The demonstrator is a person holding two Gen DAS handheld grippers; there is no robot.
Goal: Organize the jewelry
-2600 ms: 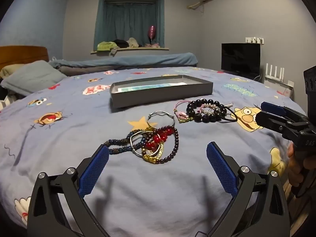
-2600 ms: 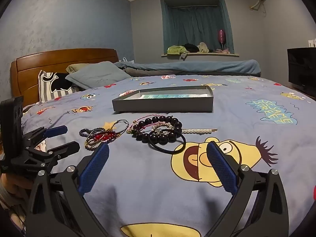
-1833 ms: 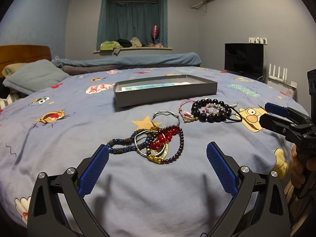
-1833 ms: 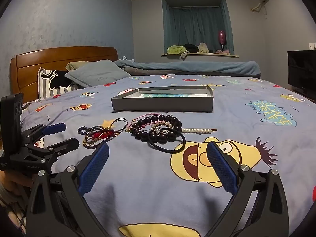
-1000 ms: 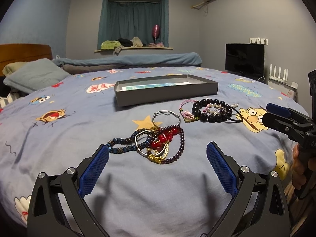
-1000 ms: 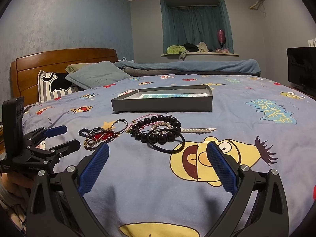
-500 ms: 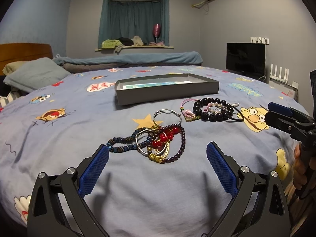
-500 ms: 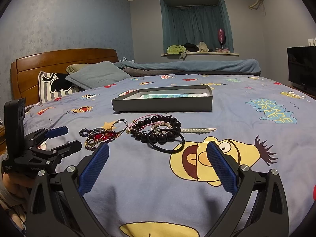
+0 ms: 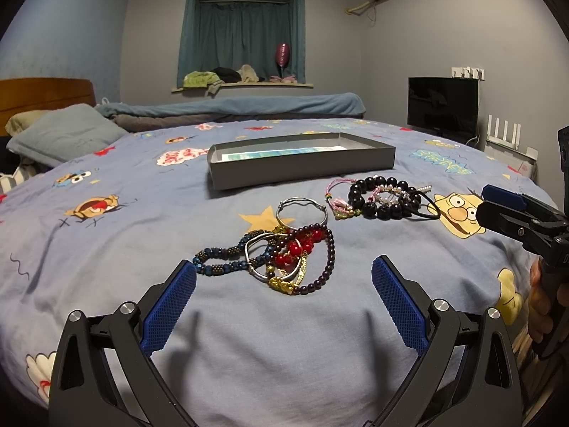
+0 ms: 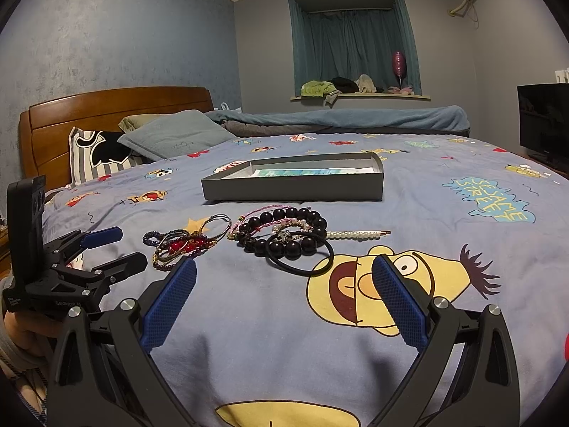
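Our left claw [image 9: 283,297] is spread wide and holds nothing; our right claw [image 10: 283,297] is likewise wide apart and empty. Both hover low over the bed [image 9: 106,249], near its edge.

On the bed, the largest thing is the grey box [image 9: 302,170], open-topped, lying at 12 o'clock from both claws, its long axis running across our view. We cannot tell much of what lines its floor beyond a pale sheet.

Nearer to us lie two heaps of jewelry, well apart from the box. The left heap [image 9: 284,259] sits straight ahead of the left claw at 12 o'clock, just beyond its fingertips: a blue beaded strand [image 9: 220,259], a purple bead loop, red beads [image 9: 295,247], gold links and a silver bangle [image 9: 301,210] tangled together. The right heap [image 10: 284,235] lies at 12 o'clock from the right claw, a little further off: a black bead bracelet, a hair tie [image 10: 302,259], a pink cord and a pearl clip [image 10: 355,235] pointing to 3 o'clock.

We judge nothing is boxed yet. Each claw is nearer its own heap, so each would go forward, then carry on to the box beyond. The tangle may drag several pieces along at once.
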